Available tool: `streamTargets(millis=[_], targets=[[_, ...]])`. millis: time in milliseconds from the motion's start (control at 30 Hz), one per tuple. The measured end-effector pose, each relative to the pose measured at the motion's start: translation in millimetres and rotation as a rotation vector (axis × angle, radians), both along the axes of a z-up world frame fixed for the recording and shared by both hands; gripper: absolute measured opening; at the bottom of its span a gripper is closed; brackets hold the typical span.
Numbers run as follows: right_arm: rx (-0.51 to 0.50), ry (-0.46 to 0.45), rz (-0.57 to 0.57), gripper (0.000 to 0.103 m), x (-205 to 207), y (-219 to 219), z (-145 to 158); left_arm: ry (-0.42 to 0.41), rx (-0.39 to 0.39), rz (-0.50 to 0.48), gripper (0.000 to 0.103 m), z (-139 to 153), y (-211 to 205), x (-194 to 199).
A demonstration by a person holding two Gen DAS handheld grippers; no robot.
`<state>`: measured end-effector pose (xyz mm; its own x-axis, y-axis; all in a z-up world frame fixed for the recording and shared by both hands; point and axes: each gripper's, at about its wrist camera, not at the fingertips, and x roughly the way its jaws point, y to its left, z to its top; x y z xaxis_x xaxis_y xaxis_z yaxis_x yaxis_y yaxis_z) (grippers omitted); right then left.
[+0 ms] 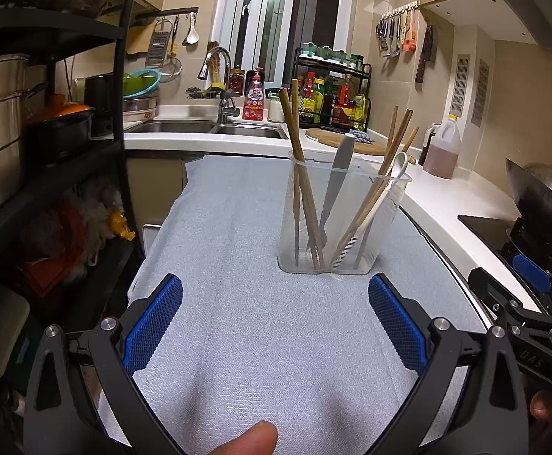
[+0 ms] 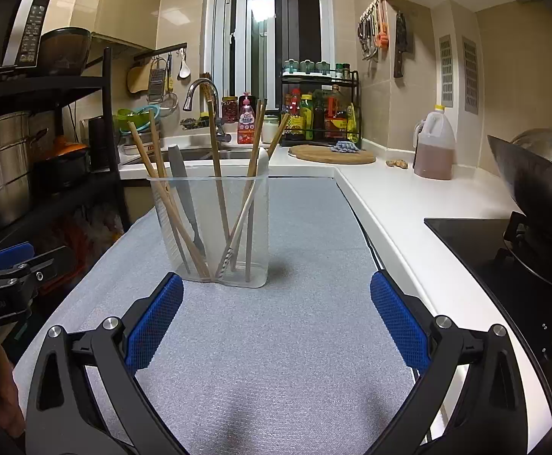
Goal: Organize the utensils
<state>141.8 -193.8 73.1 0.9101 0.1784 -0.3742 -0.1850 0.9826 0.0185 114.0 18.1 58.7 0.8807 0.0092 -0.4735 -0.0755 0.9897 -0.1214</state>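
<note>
The left gripper [image 1: 275,292] hangs with jaws spread wide and empty over the grey mat [image 1: 238,341]. Ahead stands a clear holder [image 2: 209,227] containing wooden chopsticks [image 2: 215,174], a knife [image 2: 183,189] and a white spoon [image 1: 384,185]. The right gripper [image 2: 276,292] is likewise wide apart, grasping nothing.

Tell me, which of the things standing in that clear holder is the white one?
The spoon. It leans in the right part of the clear holder, pale white among brown wooden chopsticks and a grey knife.
</note>
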Motion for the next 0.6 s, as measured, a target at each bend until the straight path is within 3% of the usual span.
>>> streamTargets(millis=[600], targets=[[0.007,-0.004,-0.005,0.097,-1.3,-1.1,1.3,0.000,0.020,-0.002,0.095,-0.3,-4.6,-0.7]])
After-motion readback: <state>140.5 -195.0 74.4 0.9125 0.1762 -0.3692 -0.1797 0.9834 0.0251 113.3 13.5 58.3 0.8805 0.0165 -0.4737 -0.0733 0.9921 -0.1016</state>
